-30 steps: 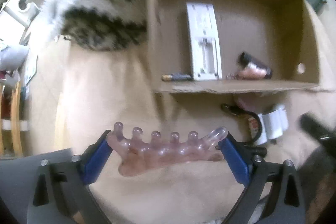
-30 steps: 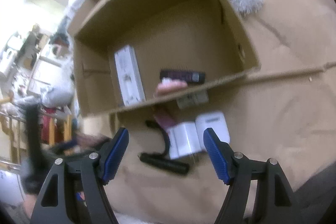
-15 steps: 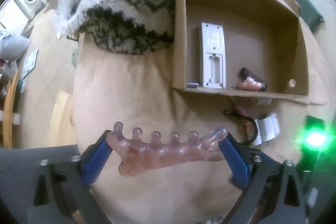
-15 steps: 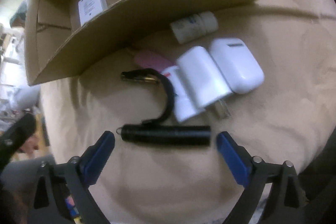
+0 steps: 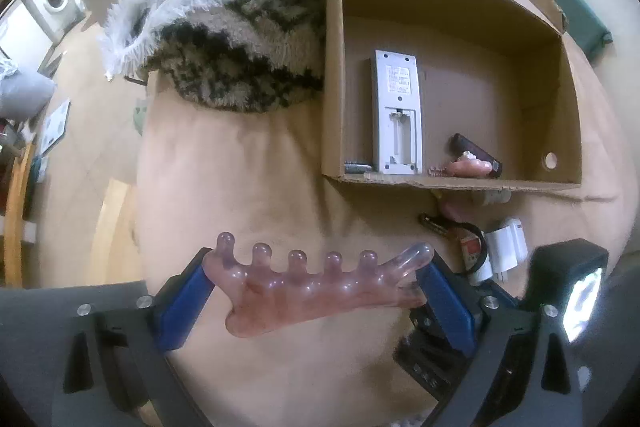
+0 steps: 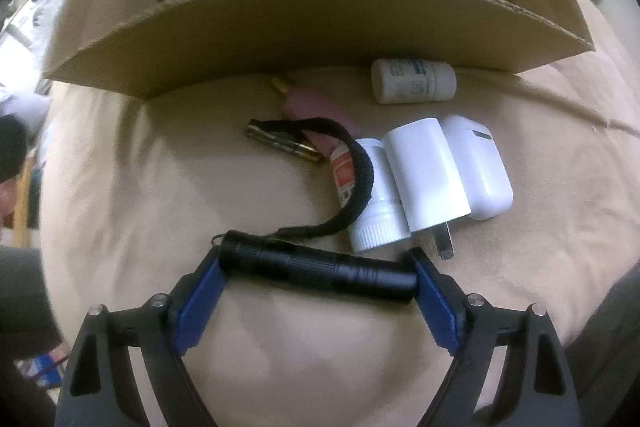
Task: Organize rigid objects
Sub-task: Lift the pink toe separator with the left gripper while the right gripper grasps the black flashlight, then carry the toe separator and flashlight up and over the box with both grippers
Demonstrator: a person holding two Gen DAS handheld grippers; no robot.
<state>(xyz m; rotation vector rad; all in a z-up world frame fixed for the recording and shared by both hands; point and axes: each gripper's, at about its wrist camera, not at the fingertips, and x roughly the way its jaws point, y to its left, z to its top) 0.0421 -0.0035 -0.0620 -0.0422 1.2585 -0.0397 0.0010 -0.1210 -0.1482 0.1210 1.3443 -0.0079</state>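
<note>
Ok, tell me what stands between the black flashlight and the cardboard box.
The box's near wall rises between them. The flashlight lies lengthwise between the right gripper pads; its strap drapes over the white bottle.

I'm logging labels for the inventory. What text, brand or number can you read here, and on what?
Nothing can be read.
White remote: back sticker print, too small.
White bottle by the cardboard box: blue print, blurred.
Red-labelled bottle: label blurred.
Earbud case, charger plug, black flashlight: no visible text.
</note>
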